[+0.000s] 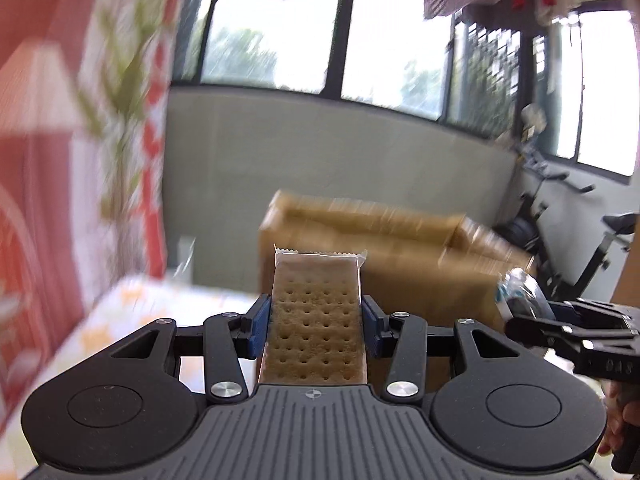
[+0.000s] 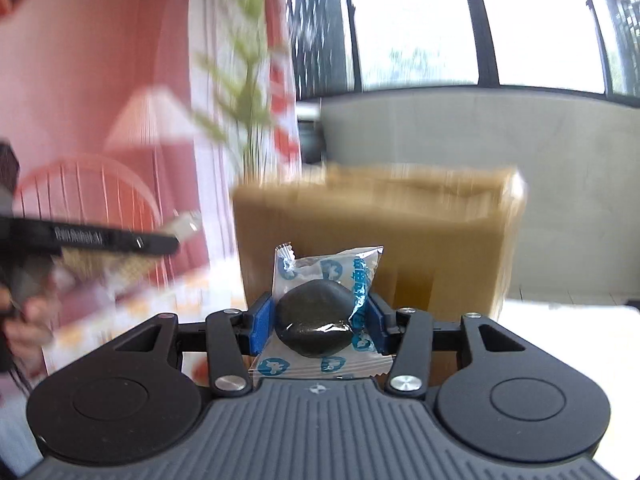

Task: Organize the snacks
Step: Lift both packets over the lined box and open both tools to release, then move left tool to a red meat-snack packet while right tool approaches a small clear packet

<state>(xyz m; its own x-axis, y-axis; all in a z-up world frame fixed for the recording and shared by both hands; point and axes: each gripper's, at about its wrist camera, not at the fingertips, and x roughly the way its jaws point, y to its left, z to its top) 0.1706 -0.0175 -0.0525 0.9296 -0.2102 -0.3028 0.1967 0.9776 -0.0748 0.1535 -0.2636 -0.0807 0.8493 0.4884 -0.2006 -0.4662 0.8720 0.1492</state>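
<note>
My left gripper (image 1: 316, 326) is shut on a clear-wrapped pack of brown dotted crackers (image 1: 314, 320), its blue pads pressing both long sides. My right gripper (image 2: 319, 322) is shut on a clear packet with blue print holding a dark round snack (image 2: 316, 324). In the left wrist view the right gripper (image 1: 532, 312) shows at the right edge with its packet (image 1: 520, 292). In the right wrist view the left gripper (image 2: 176, 240) enters from the left with the crackers (image 2: 92, 262) under it. Both are held up in the air.
A large cardboard box (image 1: 400, 248) (image 2: 372, 232) stands straight ahead, blurred. A patterned tablecloth (image 1: 140, 312) lies below left. Red-and-white curtains and a plant (image 2: 248, 92) fill the left. An exercise bike (image 1: 560, 224) stands at the right under the windows. A hand (image 2: 24, 320) grips the left tool.
</note>
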